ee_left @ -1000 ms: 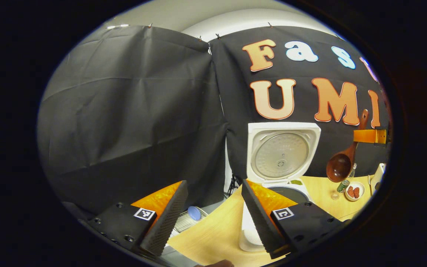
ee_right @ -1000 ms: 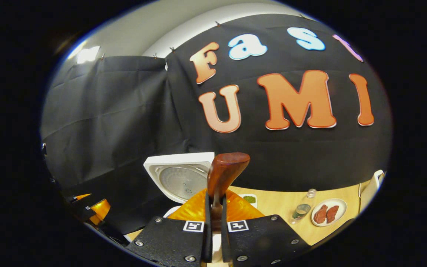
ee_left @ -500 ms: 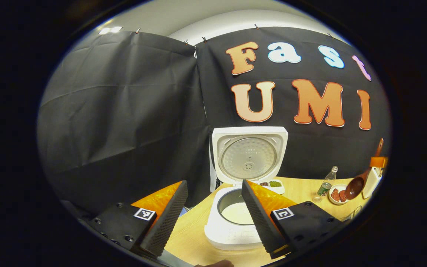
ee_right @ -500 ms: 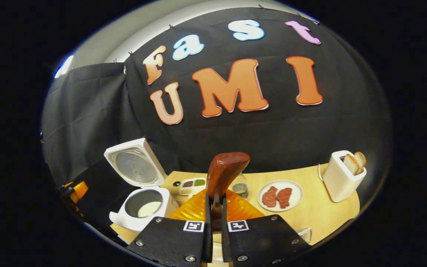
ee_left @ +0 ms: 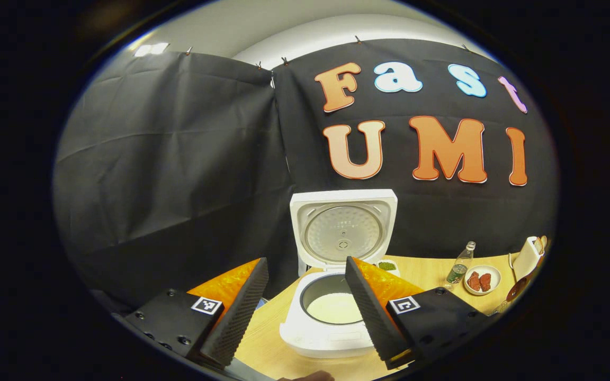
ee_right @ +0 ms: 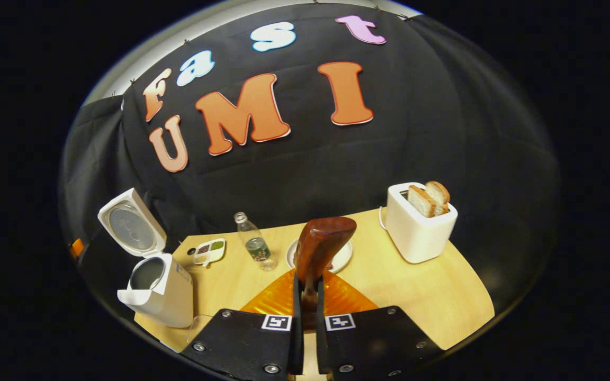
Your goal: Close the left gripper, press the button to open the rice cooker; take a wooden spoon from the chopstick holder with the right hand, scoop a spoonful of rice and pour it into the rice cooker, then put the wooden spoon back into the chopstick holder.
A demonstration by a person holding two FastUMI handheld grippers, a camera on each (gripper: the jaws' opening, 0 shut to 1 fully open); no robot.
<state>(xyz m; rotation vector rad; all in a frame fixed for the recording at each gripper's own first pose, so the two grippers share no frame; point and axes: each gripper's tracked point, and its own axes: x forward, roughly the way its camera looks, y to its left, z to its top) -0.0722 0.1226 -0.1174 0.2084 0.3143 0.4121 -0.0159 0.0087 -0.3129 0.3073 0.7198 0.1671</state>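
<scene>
The right gripper (ee_right: 305, 312) was clamped tight on the wooden spoon (ee_right: 320, 247), whose lower handle was hidden between the fingers. The left gripper (ee_left: 305, 312) was held wide apart, empty, before the rice cooker (ee_left: 337, 275), lid raised, white rice inside, its front edge partly covered by one finger.

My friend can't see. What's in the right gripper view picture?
The tongs pinch a wooden spoon handle above a wooden table. On it stand a toaster with bread, a bottle and an open rice cooker.
</scene>
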